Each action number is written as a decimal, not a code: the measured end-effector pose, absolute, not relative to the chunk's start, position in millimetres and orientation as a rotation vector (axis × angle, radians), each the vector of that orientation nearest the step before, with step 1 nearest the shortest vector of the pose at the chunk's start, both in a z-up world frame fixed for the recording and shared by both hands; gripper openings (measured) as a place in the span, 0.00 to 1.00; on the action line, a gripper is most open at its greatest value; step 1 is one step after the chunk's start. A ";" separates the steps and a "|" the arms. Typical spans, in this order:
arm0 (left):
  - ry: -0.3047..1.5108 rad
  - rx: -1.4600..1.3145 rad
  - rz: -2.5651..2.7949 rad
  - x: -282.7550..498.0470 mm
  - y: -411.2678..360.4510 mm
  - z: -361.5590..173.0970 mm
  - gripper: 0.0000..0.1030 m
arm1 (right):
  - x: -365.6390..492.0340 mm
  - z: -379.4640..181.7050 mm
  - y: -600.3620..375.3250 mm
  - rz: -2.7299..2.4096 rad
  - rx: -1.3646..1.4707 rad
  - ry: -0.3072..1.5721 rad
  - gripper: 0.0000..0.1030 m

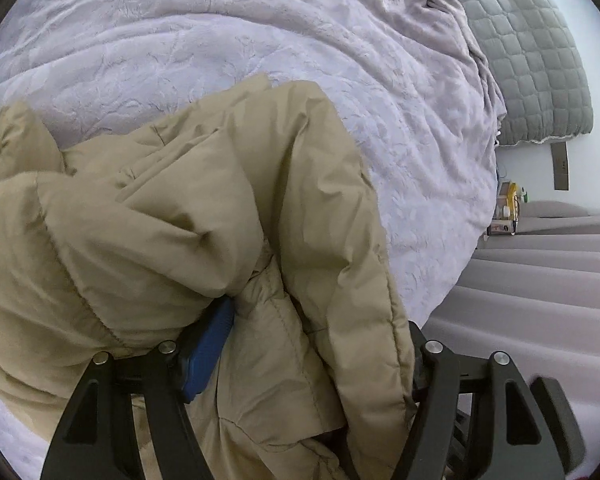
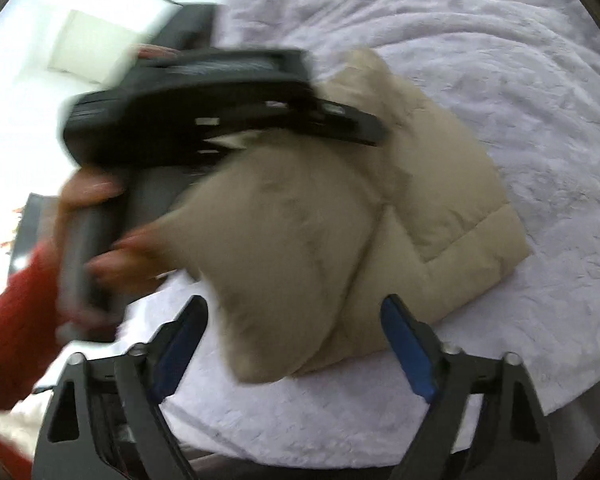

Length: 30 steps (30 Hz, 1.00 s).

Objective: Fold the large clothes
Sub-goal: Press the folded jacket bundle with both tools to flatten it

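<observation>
A beige puffer jacket [image 1: 180, 216] lies bunched on a lilac bedspread [image 1: 220, 40]. My left gripper [image 1: 300, 340] has jacket fabric filling the space between its fingers; one blue pad [image 1: 208, 352] shows, the other is hidden by cloth. In the right wrist view the jacket [image 2: 340, 232] lies partly folded on the bedspread [image 2: 500, 80]. The left gripper [image 2: 220, 100], blurred, holds a lifted part of the jacket there. My right gripper [image 2: 296, 320] is open and empty, just above the jacket's near edge.
A grey quilted pillow [image 1: 532, 60] lies at the bed's far corner. A grey ribbed surface [image 1: 540, 280] and small items [image 1: 508, 208] lie beside the bed. A hand and red sleeve [image 2: 16, 312] hold the left gripper.
</observation>
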State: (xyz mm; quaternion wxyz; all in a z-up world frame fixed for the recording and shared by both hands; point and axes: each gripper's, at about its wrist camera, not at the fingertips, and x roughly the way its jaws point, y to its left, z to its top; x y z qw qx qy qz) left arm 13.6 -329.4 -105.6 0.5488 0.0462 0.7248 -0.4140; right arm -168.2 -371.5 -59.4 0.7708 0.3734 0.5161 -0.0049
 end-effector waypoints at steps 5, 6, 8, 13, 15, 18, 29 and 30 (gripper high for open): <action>1.510 0.056 -1.040 16.5 -287.5 -48.7 0.68 | -171.2 -76.5 -389.3 -0.108 0.857 1.120 0.23; 1.464 0.046 -1.029 18.3 -276.9 -40.0 0.68 | -177.8 -78.7 -394.5 -0.119 0.861 1.120 0.23; 1.388 0.035 -0.958 25.7 -251.6 -30.5 0.68 | -184.6 -83.3 -400.2 -0.136 0.887 1.120 0.23; 1.304 0.019 -0.660 59.9 -198.4 -53.8 0.68 | -196.0 -99.5 -410.2 -0.175 0.947 1.126 0.23; 1.313 -0.015 -0.648 67.9 -198.7 -70.2 0.68 | -198.2 -109.9 -415.6 -0.184 0.978 1.129 0.23; 1.302 0.041 -0.644 70.8 -219.3 -89.0 0.68 | -196.8 -122.1 -420.3 -0.188 1.002 1.132 0.23; 1.219 0.262 -0.622 71.3 -311.0 -136.5 0.69 | -200.6 -165.3 -466.0 -0.207 1.100 1.098 0.23; 1.223 0.264 -0.615 72.5 -314.5 -139.4 0.69 | -202.3 -169.8 -469.9 -0.198 1.124 1.097 0.23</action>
